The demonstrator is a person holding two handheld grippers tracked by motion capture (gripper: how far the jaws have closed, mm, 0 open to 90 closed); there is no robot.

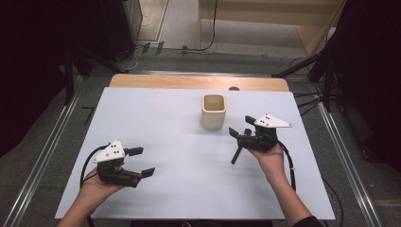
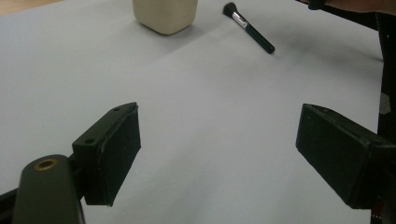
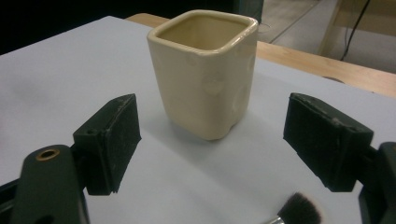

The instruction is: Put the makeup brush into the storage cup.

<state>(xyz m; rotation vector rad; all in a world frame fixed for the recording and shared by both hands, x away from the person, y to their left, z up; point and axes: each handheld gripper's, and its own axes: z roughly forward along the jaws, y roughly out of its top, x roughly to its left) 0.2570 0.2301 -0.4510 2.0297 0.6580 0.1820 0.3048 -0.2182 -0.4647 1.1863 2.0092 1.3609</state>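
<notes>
Lying flat on table point(image 1: 179, 142), makeup brush point(image 1: 236, 154) seen near cream cup point(image 1: 213, 111); no writing legible. Left tongs point(image 1: 141, 161), right tongs point(image 1: 242, 126) both held released, nothing grasped.

1. The right gripper point(image 3: 210, 144) has its two black jaws wide apart, one at lower left of the frame and one at right, with nothing between the pads.
2. A cream cup point(image 3: 205, 70) stands upright in the upper centre, beyond the jaws and apart from both.
3. A brush point(image 3: 299, 210) shows its dark bristles at the bottom edge, right of centre.
4. All rest on a pale sheet point(image 3: 60, 74).
</notes>
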